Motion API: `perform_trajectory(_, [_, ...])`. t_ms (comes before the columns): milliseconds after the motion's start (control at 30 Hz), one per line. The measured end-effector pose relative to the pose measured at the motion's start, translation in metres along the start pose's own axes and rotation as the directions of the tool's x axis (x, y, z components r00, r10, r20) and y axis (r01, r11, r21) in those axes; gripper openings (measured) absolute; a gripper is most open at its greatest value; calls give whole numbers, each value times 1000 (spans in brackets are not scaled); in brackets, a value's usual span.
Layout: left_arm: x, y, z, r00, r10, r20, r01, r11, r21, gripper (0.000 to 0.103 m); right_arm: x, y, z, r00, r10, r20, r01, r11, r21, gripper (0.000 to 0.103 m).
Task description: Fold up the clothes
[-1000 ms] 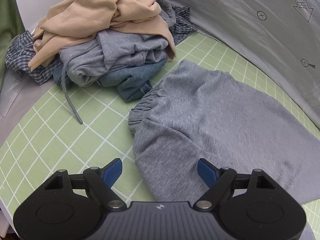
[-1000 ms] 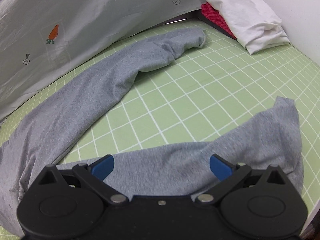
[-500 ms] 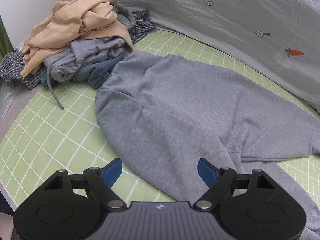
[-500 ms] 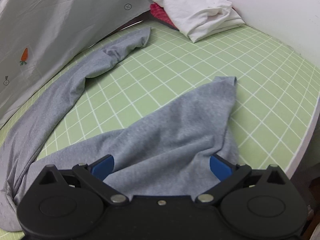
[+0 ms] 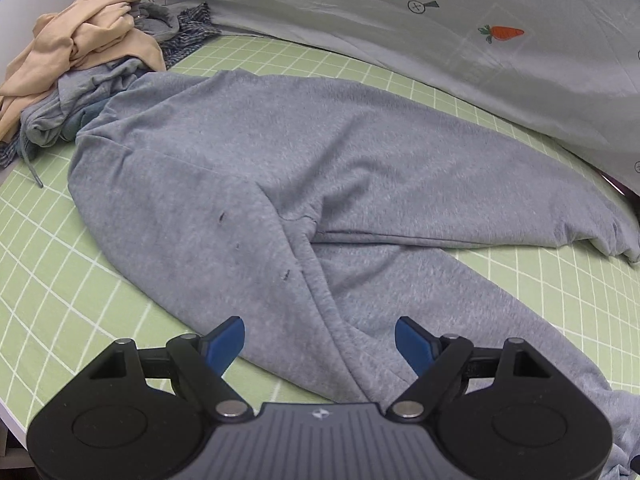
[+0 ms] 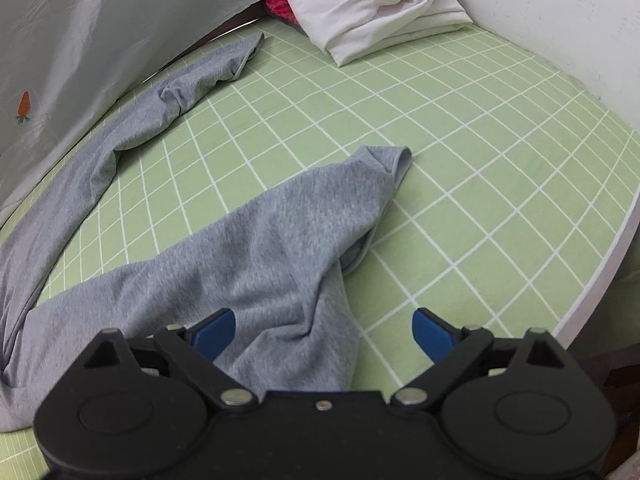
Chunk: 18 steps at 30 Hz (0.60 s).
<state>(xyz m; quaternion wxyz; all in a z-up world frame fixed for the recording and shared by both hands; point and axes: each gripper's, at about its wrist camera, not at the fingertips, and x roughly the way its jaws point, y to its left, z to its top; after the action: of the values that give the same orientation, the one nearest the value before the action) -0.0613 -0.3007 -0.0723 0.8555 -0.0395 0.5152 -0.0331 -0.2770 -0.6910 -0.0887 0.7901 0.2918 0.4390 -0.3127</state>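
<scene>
Left wrist view
- Your left gripper (image 5: pixel 319 340): jaws stand wide apart with nothing between them, hanging just above the near leg.
- Grey sweatpants (image 5: pixel 256 160): one pair, spread out on the green grid mat (image 5: pixel 52 280); waist toward the clothes pile, two legs parting at the crotch seam and running off to your right.
- Handling: judge them soft, limp and fairly thick knit. They will drape and drag, not slide, so lift rather than push.
- Where to hold: the waistband corner or the outer seam of a leg, through both layers.
- Clothes pile (image 5: pixel 80 64): one heap at far left; a tan garment on top, grey, blue and checked pieces under it. You cannot count these exactly.
- Grey sheet (image 5: pixel 440 40): one, along the back.

Right wrist view
- Your right gripper (image 6: pixel 323 330): fingers spread, empty, its left finger over the near leg's cloth.
- Leg ends: two. The near cuff (image 6: pixel 394 160) lies crumpled mid-mat; the far cuff (image 6: pixel 248 52) reaches toward the sheet.
- Where to hold here: the near cuff's hem; it should bring the leg over cleanly.
- White folded cloth (image 6: pixel 372 4): one bundle at the back, something red (image 6: pixel 280 4) beneath it.
</scene>
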Motion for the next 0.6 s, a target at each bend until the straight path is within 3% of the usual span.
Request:
perform_trajectory(67, [9,-6,1,999,30,-29,-30,1000,0,78,4,-2,-1,1000,2,-19,-3,1000,-6,81])
perform_trajectory(133, [18,-10,2,997,50,-55,-50,999,0,63,8,-5,-1,999,20,-31,-20,1000,2,76])
perform_trajectory(200, [26,-9,3,996,52,-72,-53,998,-19,33,10,-9,-1,998,45,-39,-44,999,15,73])
perform_trajectory(233, [29,-7,4,996,44,-83,-47,998,-34,25,11,-10,0,997,58,-42,-57,998,21,61])
perform_trajectory(267, [33,-5,5,995,37,-93,-42,998,-49,10,11,-10,2,997,64,-45,-63,998,23,41])
perform_trajectory(300, [36,-4,7,995,32,-100,-38,997,-62,7,11,-9,4,997,64,-48,-63,998,22,29])
perform_trajectory(333, [35,-3,10,995,21,-95,-28,997,-70,5,10,-8,6,997,64,-51,-63,998,21,10])
perform_trajectory(467, [27,0,28,998,-23,-64,16,995,-100,4,1,2,26,998,44,-43,-43,999,27,7])
perform_trajectory(600, [21,-7,75,999,-51,18,53,992,-117,4,-2,35,87,997,80,-8,-80,997,16,7])
